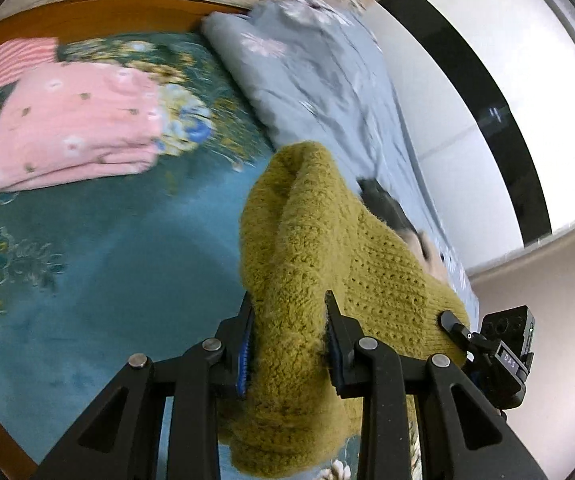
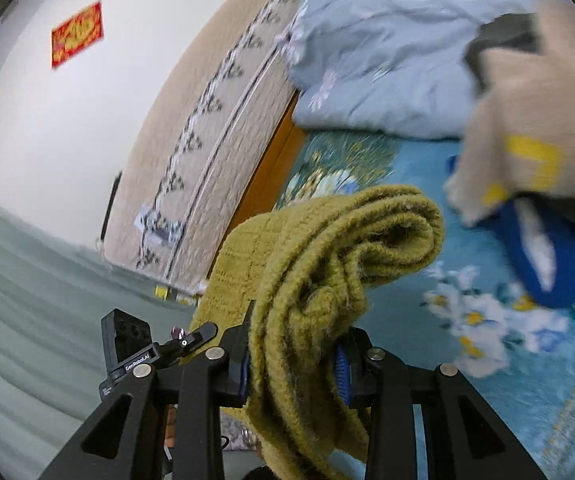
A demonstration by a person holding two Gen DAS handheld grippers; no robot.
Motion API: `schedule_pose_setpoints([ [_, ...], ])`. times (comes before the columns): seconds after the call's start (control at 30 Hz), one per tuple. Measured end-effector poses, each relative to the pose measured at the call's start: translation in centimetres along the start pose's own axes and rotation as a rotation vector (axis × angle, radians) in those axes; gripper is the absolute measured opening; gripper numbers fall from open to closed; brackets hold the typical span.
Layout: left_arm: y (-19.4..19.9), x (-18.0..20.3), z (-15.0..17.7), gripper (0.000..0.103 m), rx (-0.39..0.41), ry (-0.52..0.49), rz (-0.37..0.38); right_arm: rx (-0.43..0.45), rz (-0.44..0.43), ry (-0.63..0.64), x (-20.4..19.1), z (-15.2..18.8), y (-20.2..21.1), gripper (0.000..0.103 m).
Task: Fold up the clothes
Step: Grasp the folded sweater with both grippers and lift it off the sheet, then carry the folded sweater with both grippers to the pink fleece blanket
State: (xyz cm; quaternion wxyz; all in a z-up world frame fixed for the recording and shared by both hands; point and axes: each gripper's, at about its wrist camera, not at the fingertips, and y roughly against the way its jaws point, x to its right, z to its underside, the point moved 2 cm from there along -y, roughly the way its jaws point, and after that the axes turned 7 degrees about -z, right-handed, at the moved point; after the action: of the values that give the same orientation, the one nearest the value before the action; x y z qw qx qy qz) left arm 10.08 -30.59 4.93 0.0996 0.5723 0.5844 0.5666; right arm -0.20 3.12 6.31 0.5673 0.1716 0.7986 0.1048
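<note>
An olive-green knitted sweater (image 1: pixel 307 248) is held up over the bed by both grippers. My left gripper (image 1: pixel 289 320) is shut on a thick bunched fold of it. In the right wrist view my right gripper (image 2: pixel 295 344) is shut on another bunched edge of the same sweater (image 2: pixel 339 248), which rolls over the fingers and hangs down. The other gripper's body shows at the right edge of the left wrist view (image 1: pixel 503 352) and at the lower left of the right wrist view (image 2: pixel 127 348).
A teal floral bed cover (image 1: pixel 119 272) lies below. A folded pink garment (image 1: pixel 75 124) and a red striped one (image 1: pixel 11 60) sit at its far left. A grey-blue quilt (image 1: pixel 319 80) is heaped at the back. Beige (image 2: pixel 527 120) and blue (image 2: pixel 547 256) clothes lie at the right.
</note>
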Motion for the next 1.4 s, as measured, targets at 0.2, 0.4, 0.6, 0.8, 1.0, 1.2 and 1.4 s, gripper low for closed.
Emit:
schedule_pose_setpoints([
  [0.2, 3.1, -6.9, -0.9, 0.031, 0.066, 0.129, -0.033, -0.130, -0.015, 0.040, -2.1, 0.1, -7.8, 0.034],
  [0.4, 4.7, -11.8, -2.2, 0.031, 0.115, 0.227, -0.035, -0.235, -0.027, 0.074, -3.9, 0.0, -14.6, 0.034],
  [0.6, 4.4, -15.7, -4.3, 0.031, 0.135, 0.283, -0.039, -0.303, -0.016, 0.099, -4.9, -0.9, -19.9, 0.034],
  [0.8, 3.4, -19.6, -6.9, 0.031, 0.144, 0.305, -0.029, -0.349, 0.012, 0.144, -5.8, -2.0, -25.3, 0.034],
  [1.0, 2.3, -23.5, -11.8, 0.031, 0.204, 0.289, -0.019, -0.377, 0.036, 0.188, -6.7, -5.0, -32.0, 0.034],
  [1.2, 1.1, -27.4, -16.6, 0.031, 0.269, 0.274, -0.021, -0.392, 0.055, 0.243, -7.1, -8.4, -39.9, 0.034],
  [1.4, -1.2, -30.8, -19.4, 0.031, 0.316, 0.274, -0.032, -0.419, 0.090, 0.319, -6.2, -10.3, -46.5, 0.034],
])
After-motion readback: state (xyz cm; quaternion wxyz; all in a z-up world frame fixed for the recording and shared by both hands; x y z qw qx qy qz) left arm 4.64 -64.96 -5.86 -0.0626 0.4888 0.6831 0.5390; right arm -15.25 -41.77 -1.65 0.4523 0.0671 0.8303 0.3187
